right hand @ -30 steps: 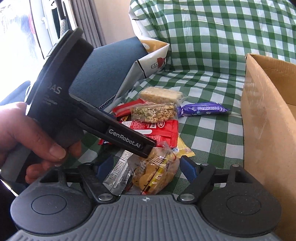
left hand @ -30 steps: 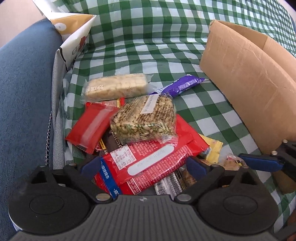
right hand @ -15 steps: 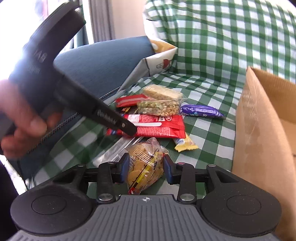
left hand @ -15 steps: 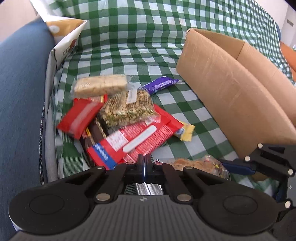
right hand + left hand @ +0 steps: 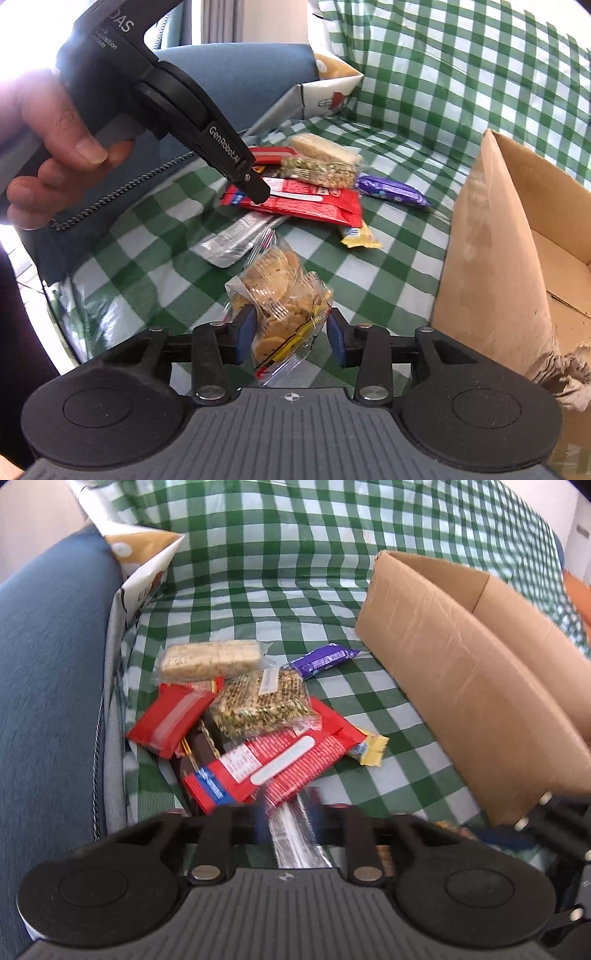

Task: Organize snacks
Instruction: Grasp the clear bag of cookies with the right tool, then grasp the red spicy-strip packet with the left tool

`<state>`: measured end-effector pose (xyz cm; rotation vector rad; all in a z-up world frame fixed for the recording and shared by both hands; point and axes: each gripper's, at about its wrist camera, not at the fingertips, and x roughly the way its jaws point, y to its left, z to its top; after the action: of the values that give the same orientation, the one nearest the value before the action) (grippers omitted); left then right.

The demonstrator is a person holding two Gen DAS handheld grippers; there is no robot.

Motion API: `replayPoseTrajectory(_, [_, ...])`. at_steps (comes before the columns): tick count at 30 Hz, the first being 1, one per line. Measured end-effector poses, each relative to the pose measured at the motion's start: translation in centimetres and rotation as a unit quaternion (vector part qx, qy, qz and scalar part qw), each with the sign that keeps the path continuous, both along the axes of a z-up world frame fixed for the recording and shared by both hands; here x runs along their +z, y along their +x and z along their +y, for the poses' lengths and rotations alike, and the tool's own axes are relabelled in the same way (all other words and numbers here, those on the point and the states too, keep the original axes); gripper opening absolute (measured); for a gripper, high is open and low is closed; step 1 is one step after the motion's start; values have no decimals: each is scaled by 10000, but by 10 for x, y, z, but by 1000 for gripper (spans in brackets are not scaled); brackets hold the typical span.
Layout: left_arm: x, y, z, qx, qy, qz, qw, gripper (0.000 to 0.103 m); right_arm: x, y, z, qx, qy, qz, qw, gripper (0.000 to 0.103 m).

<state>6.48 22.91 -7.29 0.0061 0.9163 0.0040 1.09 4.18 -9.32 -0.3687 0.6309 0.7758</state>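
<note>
Snacks are piled on the green checked cloth [image 5: 295,602]: a long red pack [image 5: 273,764], a seed bar [image 5: 258,705], a pale rice bar [image 5: 210,661], a purple bar [image 5: 325,659] and a yellow packet [image 5: 371,749]. My left gripper [image 5: 288,812] hovers at the pile's near edge. Its jaws are opening, with a silver packet [image 5: 295,838] lying between the blurred fingers on the cloth. My right gripper [image 5: 290,330] holds a clear cookie bag [image 5: 280,295] off the cloth. Its jaws are opening slightly, but both pads still touch the bag. The cardboard box [image 5: 491,258] stands open to the right.
A blue cushion [image 5: 48,701] borders the cloth on the left, with a printed paper bag [image 5: 144,561] behind it. A person's hand [image 5: 48,147] grips the left tool. Torn brown paper [image 5: 569,373] lies at the box's near corner.
The left jaws went from wide around the red pack to shut, then partly open, while the tool drew back and up. The right jaws closed on the cookie bag and lifted it.
</note>
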Motion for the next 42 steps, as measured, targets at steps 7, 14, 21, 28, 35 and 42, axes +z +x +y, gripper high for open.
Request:
replayPoseTrajectory(7, [-15, 26, -6, -260, 413, 26, 9988, 77, -2, -5, 8, 381, -76, -708, 9967, 80])
replayPoseTrajectory(14, [-35, 49, -26, -467, 1051, 298, 9929, 80, -12, 1, 26, 697, -326, -718, 9944, 80])
replayPoseTrajectory(21, [-25, 57, -22, -295, 889, 16, 9956, 30, -16, 6, 35, 757, -338, -495, 9953, 76])
replayPoseTrajectory(28, [6, 41, -20, 31, 453, -490, 9978, 8, -13, 12, 27, 622, -44, -288, 9976, 65])
replayPoseTrajectory(35, [39, 9, -1, 365, -1036, -866, 9902, 8, -3, 10, 14, 398, 354, -60, 9986, 62])
replayPoseTrajectory(42, [19, -6, 26, 1125, -2351, 45, 9654, 8, -2, 15, 3, 252, 545, 470, 9971, 62])
